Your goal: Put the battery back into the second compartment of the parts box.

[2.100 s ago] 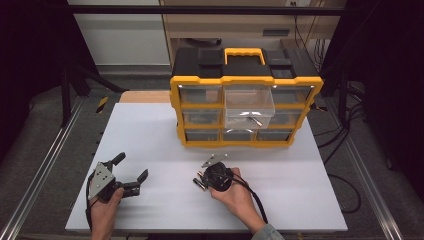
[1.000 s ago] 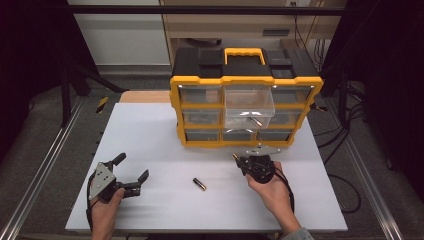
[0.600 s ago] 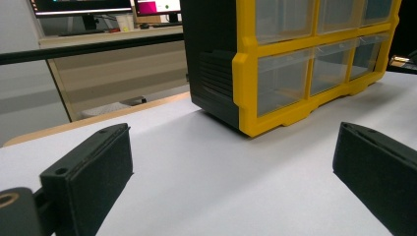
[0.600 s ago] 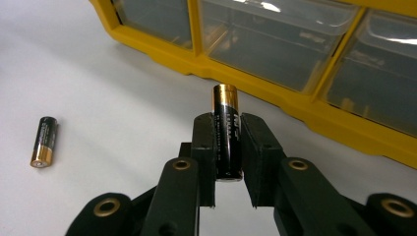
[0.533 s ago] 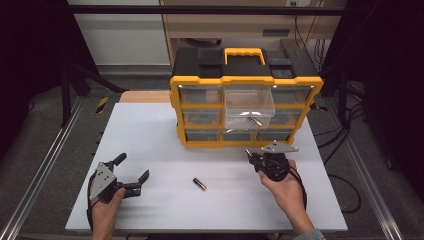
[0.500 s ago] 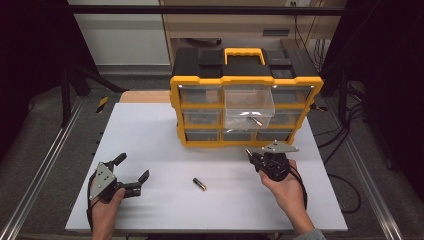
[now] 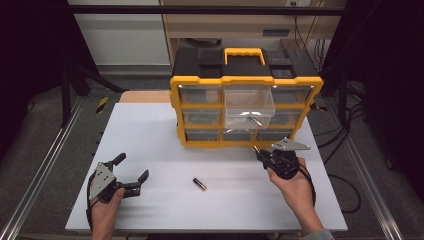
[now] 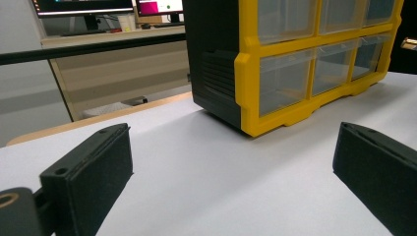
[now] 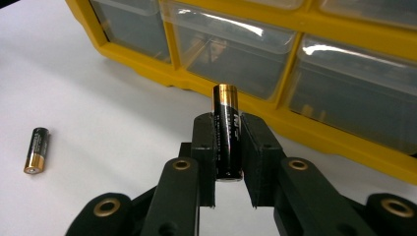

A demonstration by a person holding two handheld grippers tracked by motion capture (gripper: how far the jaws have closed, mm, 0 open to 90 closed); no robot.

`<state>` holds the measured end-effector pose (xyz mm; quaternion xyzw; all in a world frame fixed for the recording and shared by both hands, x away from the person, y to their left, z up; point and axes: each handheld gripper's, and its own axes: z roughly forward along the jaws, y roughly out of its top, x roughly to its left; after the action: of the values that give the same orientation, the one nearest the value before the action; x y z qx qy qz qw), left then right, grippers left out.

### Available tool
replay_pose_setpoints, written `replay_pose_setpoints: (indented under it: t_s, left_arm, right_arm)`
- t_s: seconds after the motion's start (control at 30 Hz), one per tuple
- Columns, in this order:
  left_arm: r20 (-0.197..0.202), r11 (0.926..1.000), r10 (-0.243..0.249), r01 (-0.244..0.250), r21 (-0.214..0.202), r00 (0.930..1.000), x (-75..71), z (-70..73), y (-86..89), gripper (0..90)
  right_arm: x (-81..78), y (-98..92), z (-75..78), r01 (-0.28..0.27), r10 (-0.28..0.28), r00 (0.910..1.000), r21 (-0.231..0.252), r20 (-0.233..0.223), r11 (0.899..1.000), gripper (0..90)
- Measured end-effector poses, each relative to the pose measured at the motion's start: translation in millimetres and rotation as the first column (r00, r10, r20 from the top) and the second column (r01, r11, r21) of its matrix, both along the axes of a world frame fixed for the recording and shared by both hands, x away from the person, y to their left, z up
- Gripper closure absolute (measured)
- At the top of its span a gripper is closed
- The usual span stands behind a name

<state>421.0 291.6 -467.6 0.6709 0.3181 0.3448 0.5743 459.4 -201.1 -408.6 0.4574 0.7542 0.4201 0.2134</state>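
Batteries are the work in hand; the right gripper point(image 9: 227, 162) is closed on an AA battery point(image 9: 227, 132), clamped upright between the pads with its gold end poking above the jaws; in the high view the right gripper point(image 7: 265, 155) sits just in front of the yellow organiser point(image 7: 245, 107), below the pulled-out clear drawer point(image 7: 249, 106) in the middle column. A second AA battery point(image 7: 199, 184) lies on its side on the white table point(image 7: 150, 130), well apart from both hands; the left gripper point(image 7: 131, 175) rests near the table's front edge with its jaws wide apart and nothing between them.

Risk lies mainly in the grip, I judge; the pads hold only the lower part of a smooth round cell, so tilting the hand to reach the drawer could let it pivot or slide out; releasing before it is over the drawer would drop it onto the table, where it may roll. Knocking the drawer's front lip with the jaws could also push it shut or jolt the organiser.
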Motion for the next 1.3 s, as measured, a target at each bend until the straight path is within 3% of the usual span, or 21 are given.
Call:
replay_pose_setpoints:
  t_s: [0.53, 0.7, 0.8, 0.83, 0.87, 1.3]
  left_arm:
    - [0.001, 1.0, 0.002, -0.002, -0.001, 1.0, 0.1, 0.1, 0.5, 1.2]
    - [0.0, 1.0, 0.003, -0.003, -0.001, 1.0, 0.0, 0.2, 0.7, 1.2]
    - [0.0, 1.0, 0.003, -0.003, -0.001, 1.0, 0.1, 0.1, 0.6, 1.2]
    - [0.001, 1.0, 0.003, -0.003, -0.001, 1.0, 0.0, 0.1, 0.6, 1.2]
    - [0.001, 1.0, 0.003, -0.003, -0.001, 1.0, 0.0, 0.2, 0.6, 1.2]
    - [0.001, 1.0, 0.003, -0.003, -0.003, 1.0, -0.1, 0.3, 0.8, 1.1]
  right_arm:
    - [-4.1, -22.1, 25.6, 0.028, -0.029, 0.9982, 0.016, 0.053, 0.999, 77.0]
    - [-4.9, -28.6, 33.2, 0.028, -0.028, 0.9965, -0.005, 0.079, 1.0, 77.0]
    - [-6.7, -30.6, 36.6, 0.037, -0.038, 0.9965, 0.009, 0.075, 0.999, 77.0]
    - [-6.3, -33.4, 37.8, 0.029, -0.028, 0.9958, -0.011, 0.087, 1.0, 77.0]
    - [-7.0, -32.9, 38.6, 0.038, -0.038, 0.9959, 0.007, 0.081, 0.999, 77.0]
    - [-6.8, -37.3, 51.1, 0.044, -0.044, 0.9934, 0.002, 0.106, 0.999, 77.0]
